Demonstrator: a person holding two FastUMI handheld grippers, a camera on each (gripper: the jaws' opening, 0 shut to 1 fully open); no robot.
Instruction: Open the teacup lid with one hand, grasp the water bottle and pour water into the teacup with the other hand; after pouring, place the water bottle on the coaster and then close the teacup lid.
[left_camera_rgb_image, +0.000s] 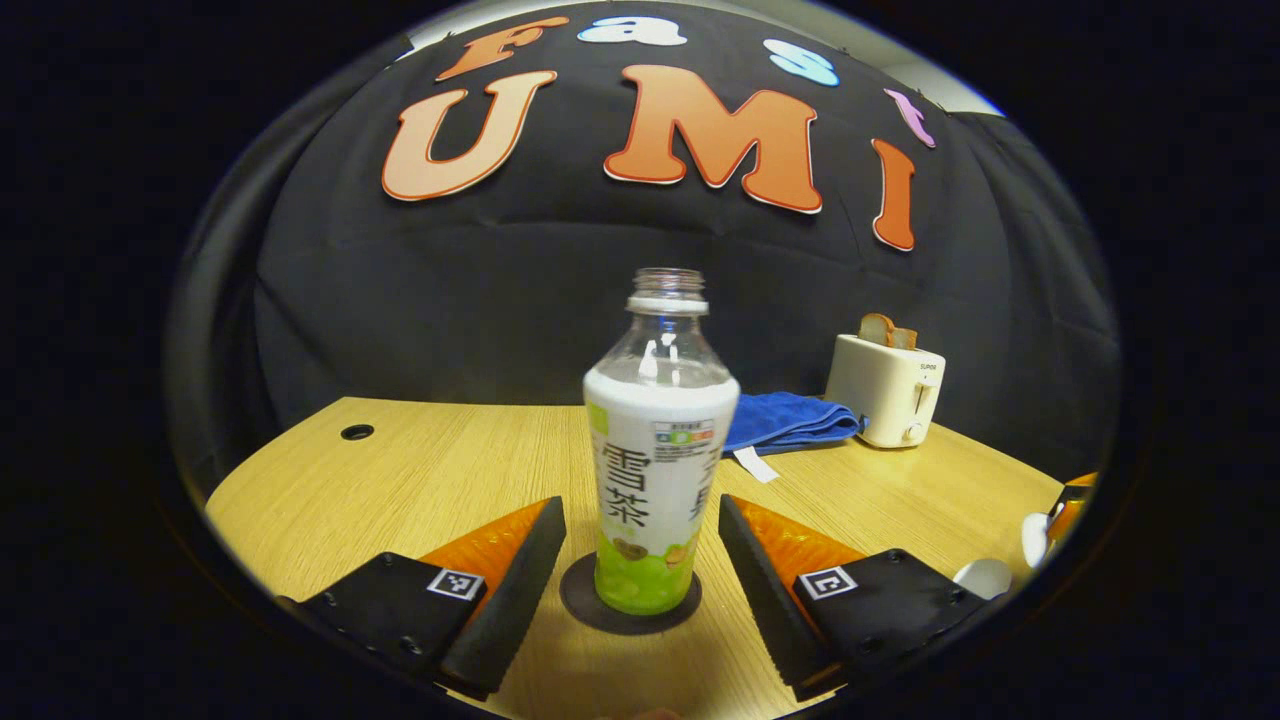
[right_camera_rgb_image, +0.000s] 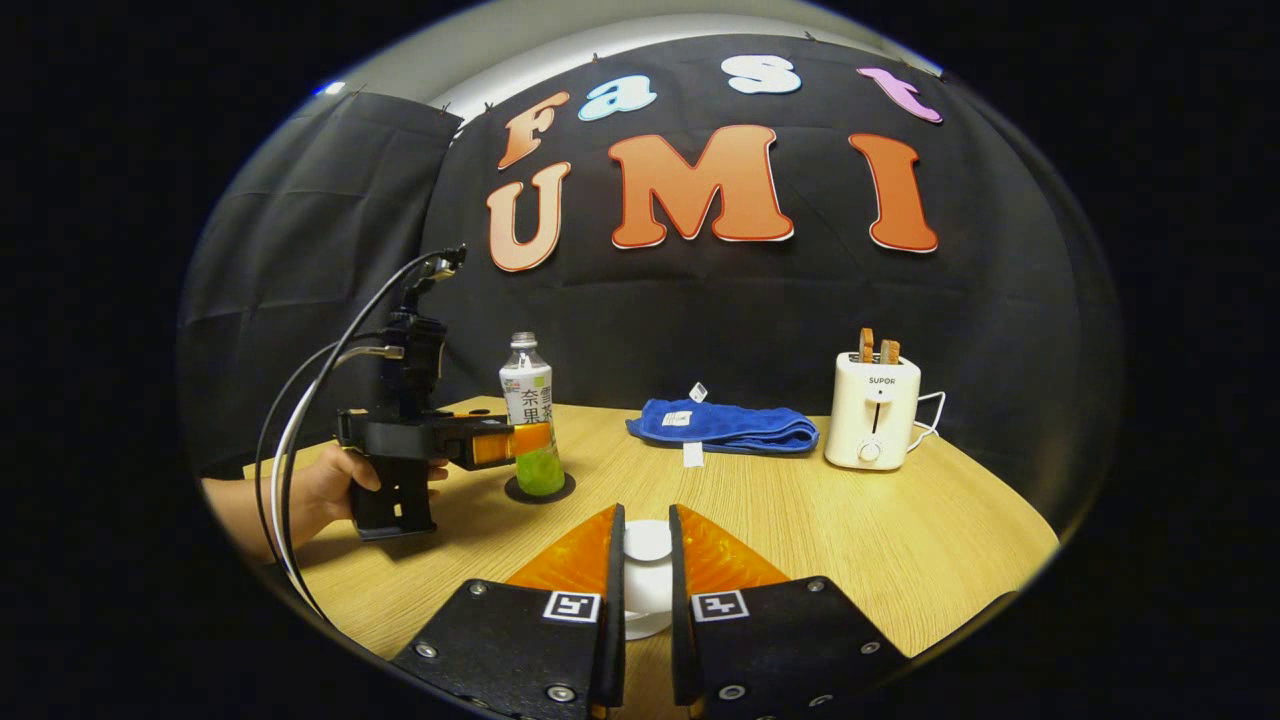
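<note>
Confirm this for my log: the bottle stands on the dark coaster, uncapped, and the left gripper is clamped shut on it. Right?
Not quite. The bottle does stand uncapped on the dark coaster, but the left gripper is open: in the left gripper view its fingers sit either side of the bottle with gaps between, not pressing on it.

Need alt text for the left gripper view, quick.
An uncapped bottle stands on a dark coaster between the open left gripper fingers, untouched. Behind on the wooden table lie a blue towel and a toaster.
</note>
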